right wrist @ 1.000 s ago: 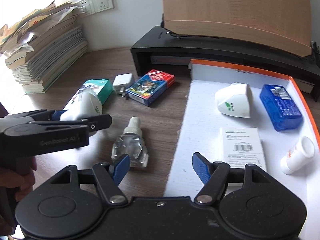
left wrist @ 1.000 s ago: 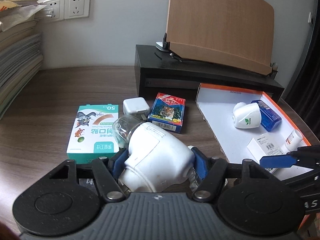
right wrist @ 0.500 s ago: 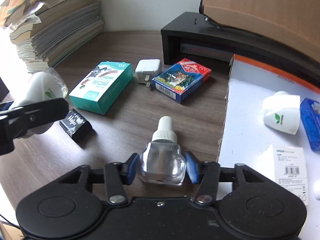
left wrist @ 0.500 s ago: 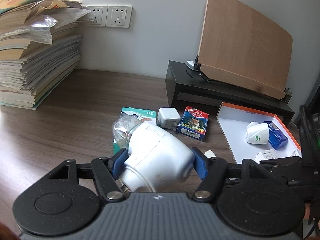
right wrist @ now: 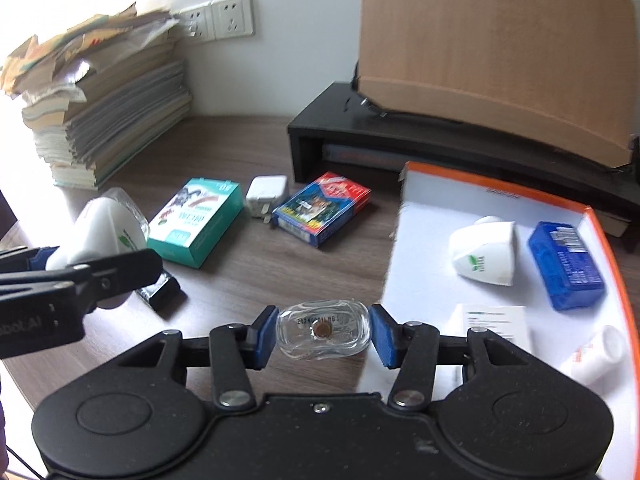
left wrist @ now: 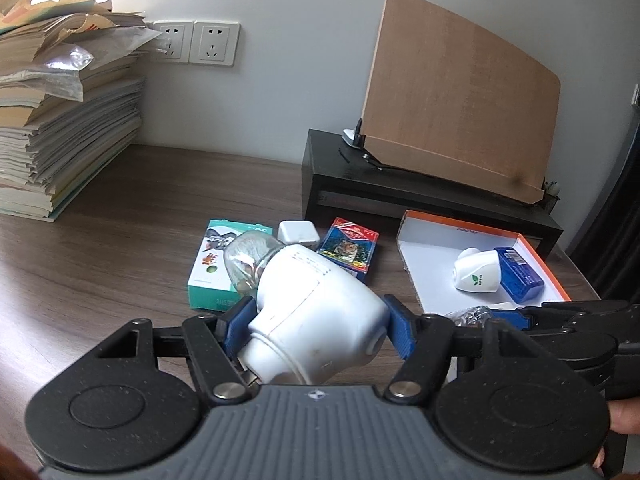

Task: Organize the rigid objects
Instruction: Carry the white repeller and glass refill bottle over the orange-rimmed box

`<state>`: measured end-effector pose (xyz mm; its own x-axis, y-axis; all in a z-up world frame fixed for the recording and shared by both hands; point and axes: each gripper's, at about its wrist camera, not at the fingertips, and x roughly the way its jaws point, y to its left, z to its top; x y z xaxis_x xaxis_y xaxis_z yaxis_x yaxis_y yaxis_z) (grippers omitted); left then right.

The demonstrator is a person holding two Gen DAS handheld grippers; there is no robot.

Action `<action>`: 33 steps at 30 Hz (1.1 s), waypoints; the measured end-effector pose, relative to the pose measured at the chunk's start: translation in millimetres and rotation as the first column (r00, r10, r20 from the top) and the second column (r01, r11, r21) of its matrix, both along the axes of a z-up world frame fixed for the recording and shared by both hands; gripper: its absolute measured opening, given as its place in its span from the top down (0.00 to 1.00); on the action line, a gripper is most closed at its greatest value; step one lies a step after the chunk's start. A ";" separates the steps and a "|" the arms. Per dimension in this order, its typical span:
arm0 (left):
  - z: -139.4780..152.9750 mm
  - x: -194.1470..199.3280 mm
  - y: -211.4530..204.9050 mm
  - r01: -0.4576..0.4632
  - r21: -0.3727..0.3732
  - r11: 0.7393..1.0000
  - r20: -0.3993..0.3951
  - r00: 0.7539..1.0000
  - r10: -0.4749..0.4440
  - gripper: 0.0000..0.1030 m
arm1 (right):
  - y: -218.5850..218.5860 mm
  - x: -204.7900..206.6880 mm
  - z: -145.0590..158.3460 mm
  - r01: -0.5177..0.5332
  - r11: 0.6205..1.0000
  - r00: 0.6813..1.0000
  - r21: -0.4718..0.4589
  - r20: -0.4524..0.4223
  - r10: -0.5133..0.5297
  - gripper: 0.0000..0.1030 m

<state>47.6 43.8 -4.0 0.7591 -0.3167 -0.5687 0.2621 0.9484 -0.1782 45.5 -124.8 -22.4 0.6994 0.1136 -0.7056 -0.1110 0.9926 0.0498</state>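
Your right gripper [right wrist: 322, 334] is clamped on the clear refill bottle [right wrist: 322, 332], base toward camera, lifted clear for transfer. Your left gripper [left wrist: 316, 328] grips the white vaporizer [left wrist: 316, 316] by its body. Ahead-right, the orange-rimmed tray [right wrist: 500, 188] holds sorted items; card deck [right wrist: 322, 208], charger [right wrist: 266, 192], teal box [right wrist: 196, 220] remain ahead on the desk.

The table [right wrist: 256, 280] shows matt, dark wood grain. The left hand-held gripper [left wrist: 316, 326] has matt black plastic arms and blue rubbery pads; between them sits a smooth white plastic vaporizer [left wrist: 316, 320]. Between the right hand-held gripper [right wrist: 323, 334] pads: a glossy clear glass bottle [right wrist: 323, 334]. Beyond it, glossy cardboard boxes [right wrist: 198, 220].
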 end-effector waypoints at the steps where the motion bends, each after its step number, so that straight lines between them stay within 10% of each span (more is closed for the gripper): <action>1: 1.8 -0.8 -3.4 0.010 -0.008 1.000 0.002 1.000 -0.010 0.33 | -4.3 -4.2 4.2 0.010 1.000 1.000 0.001 0.011 -0.010 0.42; 33: 14.9 -30.1 -142.3 0.284 -0.059 0.957 0.031 0.959 -0.283 0.33 | -147.5 -110.3 52.9 0.317 0.949 0.940 0.003 0.134 -0.314 0.42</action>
<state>17.5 -98.4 10.9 0.6451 -0.5553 -0.5248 0.5234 0.8216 -0.2259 -64.8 -272.4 30.5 0.7836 -0.1398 -0.6053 0.2037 0.9783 0.0378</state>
